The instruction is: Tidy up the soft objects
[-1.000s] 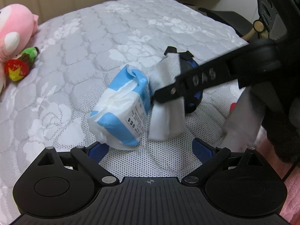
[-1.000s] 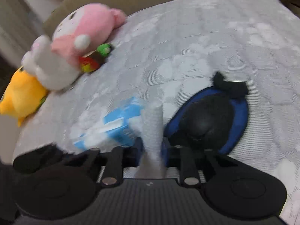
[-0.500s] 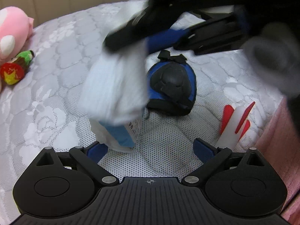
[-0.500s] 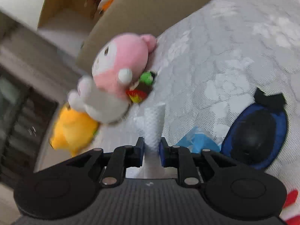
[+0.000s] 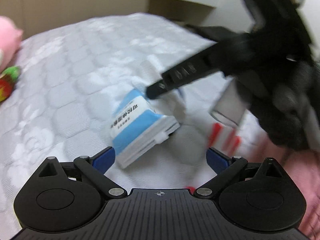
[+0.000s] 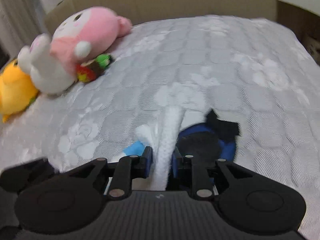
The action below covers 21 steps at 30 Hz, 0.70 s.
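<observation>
Listing what we see, item by item:

- Right gripper point(image 6: 161, 161): jaws opening a little, pads still pinching white textured cloth strip point(image 6: 169, 140), centre-bottom of right wrist view.
- Left gripper point(image 5: 160, 158): fingers spread wide, nothing btwn them.
- Blue-and-white soft tissue pack point(image 5: 140, 128): on white quilted mattress point(image 5: 66, 76), centre of left wrist view, just above left fingers; blurred.
- Blue-and-black padded guard point(image 6: 208, 144): lower centre-right, beside cloth.
- Pink-and-white plush toy point(image 6: 80, 46), yellow plush toy point(image 6: 14, 92), red-and-green small plush point(image 6: 92, 70): upper left, touching.
- Red-and-white item point(image 5: 224, 138): right side; too blurred to tell more.
</observation>
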Tool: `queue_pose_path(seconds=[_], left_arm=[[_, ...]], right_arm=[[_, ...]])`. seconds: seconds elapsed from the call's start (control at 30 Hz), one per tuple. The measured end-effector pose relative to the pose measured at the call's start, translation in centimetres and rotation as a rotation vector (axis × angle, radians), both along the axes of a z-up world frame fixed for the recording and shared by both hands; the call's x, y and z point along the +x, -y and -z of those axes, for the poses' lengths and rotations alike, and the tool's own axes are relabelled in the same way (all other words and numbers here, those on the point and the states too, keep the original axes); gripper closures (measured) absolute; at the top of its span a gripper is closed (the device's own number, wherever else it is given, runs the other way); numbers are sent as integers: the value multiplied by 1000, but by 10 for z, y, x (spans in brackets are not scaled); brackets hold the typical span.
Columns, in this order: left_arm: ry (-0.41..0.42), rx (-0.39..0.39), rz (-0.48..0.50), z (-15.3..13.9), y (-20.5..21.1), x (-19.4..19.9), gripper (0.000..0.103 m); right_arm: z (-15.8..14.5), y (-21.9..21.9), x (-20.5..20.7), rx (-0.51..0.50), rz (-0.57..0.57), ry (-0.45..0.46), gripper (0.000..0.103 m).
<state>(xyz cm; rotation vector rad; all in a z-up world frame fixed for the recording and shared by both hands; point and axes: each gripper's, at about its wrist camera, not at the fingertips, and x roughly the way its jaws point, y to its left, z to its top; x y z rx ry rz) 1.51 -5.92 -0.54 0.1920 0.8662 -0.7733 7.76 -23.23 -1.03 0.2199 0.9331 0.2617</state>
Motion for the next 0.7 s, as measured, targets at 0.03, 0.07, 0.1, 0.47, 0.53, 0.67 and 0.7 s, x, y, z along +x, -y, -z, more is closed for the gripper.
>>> queue_pose_path(seconds=[0.03,0.07,0.1,0.47,0.53,0.67,0.7], left_arm=[[-1,2,54,0,5,-6,3],[-2,9,107,1,10,-12,3],[-4,16,160,2,15,-18,3],[-84,41,-148,6,25,11,2],[-103,51,-228,14,27,24,2],[-58,103,-277,27,42,34,2],[-14,136,-265,28,49,33,2]], right_arm=[[0,10,-1,37,26,-6,80],[-2,20,-3,74,50,-10,80],[-3,29,-5,115,77,-8,80],[0,84,-5,368,235,21,78],[0,84,-6,318,251,21,70],[8,87,-3,238,303,-29,57],[12,88,-1,227,316,-51,57]])
